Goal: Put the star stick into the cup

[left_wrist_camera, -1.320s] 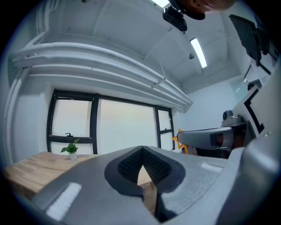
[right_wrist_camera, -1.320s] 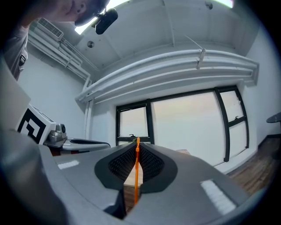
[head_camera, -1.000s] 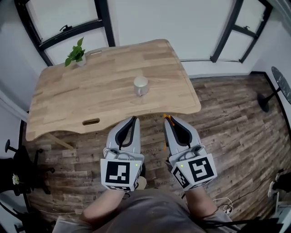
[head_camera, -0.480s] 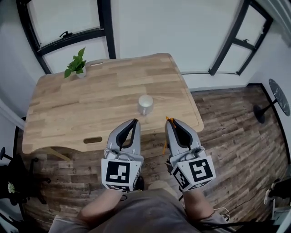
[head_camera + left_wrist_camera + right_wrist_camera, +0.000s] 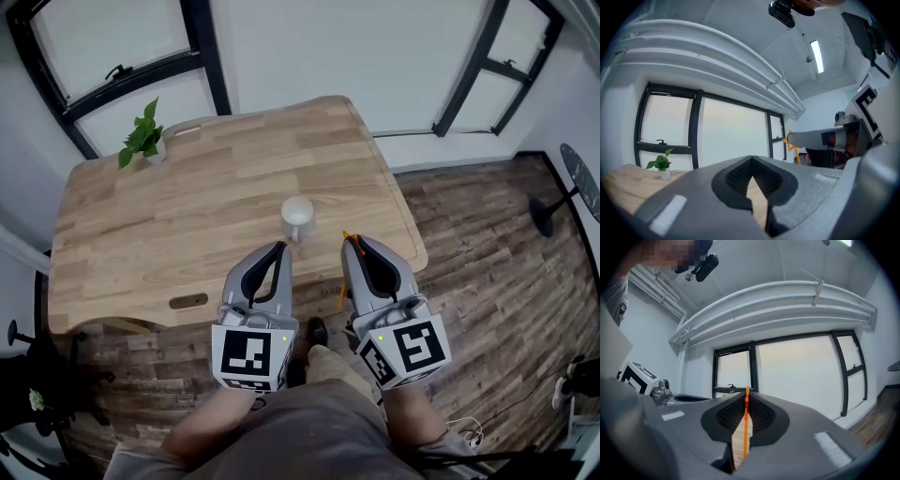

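A white cup stands upright on the wooden table, near its front edge. My right gripper is shut on an orange star stick, whose star end pokes out at the jaw tips just right of the cup. From the left gripper view the orange star stick shows at the right gripper's tip. My left gripper hovers just in front of the cup, jaws shut with nothing between them.
A small potted plant sits at the table's far left corner. The table has a slot handle in its near edge. Wood-plank floor lies to the right, with a round stand base. Windows line the wall behind.
Both grippers have come forward toward the table; their tips now reach its front edge on either side of the cup. The view has shifted closer to the table.
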Demonstrator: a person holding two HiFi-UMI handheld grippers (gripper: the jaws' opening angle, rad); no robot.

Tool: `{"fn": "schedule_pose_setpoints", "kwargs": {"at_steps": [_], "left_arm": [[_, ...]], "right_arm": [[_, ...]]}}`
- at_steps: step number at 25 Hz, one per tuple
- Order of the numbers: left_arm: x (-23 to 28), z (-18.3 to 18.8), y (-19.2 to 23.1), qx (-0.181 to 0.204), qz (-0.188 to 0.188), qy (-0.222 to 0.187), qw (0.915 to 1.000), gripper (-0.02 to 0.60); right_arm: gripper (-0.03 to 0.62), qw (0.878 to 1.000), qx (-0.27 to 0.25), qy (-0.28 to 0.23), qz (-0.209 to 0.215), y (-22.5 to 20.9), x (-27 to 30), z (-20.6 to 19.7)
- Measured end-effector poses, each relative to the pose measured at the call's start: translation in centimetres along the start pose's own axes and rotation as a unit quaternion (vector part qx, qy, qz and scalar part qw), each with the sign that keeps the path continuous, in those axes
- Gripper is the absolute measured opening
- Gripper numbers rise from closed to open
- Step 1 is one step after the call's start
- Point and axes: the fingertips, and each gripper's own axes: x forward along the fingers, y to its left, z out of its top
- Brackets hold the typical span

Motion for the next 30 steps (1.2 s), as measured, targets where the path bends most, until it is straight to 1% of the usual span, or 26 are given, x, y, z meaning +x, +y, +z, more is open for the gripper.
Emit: {"fn": "schedule_pose_setpoints", "kwargs": {"at_steps": [5,10,16,24,27,30], "left_arm": [[3.7,-0.9,1.6,0.001,0.010,0.016,0.9998,0.000],[7.4,-2.0,3.4,-0.004,0.028,0.037,0.9989,0.000],[11.0,-0.8,5.6,-0.004,0.061,0.041,0.9973,0.000],[13.1,1.6,8.3,0.009,0.116,0.010,0.9932,0.000],[13.4,2.1,9.8,0.009,0.141,-0.004,0.9900,0.000],[13.5,2.6,10.9,0.006,0.151,-0.011,0.9885,0.000]], "right_arm": [[0.044,1.000,0.019,0.014,0.016,-2.1,3.8,-1.1],[0.044,0.998,0.033,0.018,0.048,-4.0,8.2,-1.5],[0.044,0.994,0.041,0.008,0.103,-4.5,13.0,-0.5],[0.043,0.985,0.053,-0.019,0.165,-5.2,17.0,2.2],[0.043,0.982,0.049,-0.028,0.180,-5.4,18.4,3.1],[0.044,0.980,0.048,-0.035,0.188,-5.3,19.5,3.5]]}}
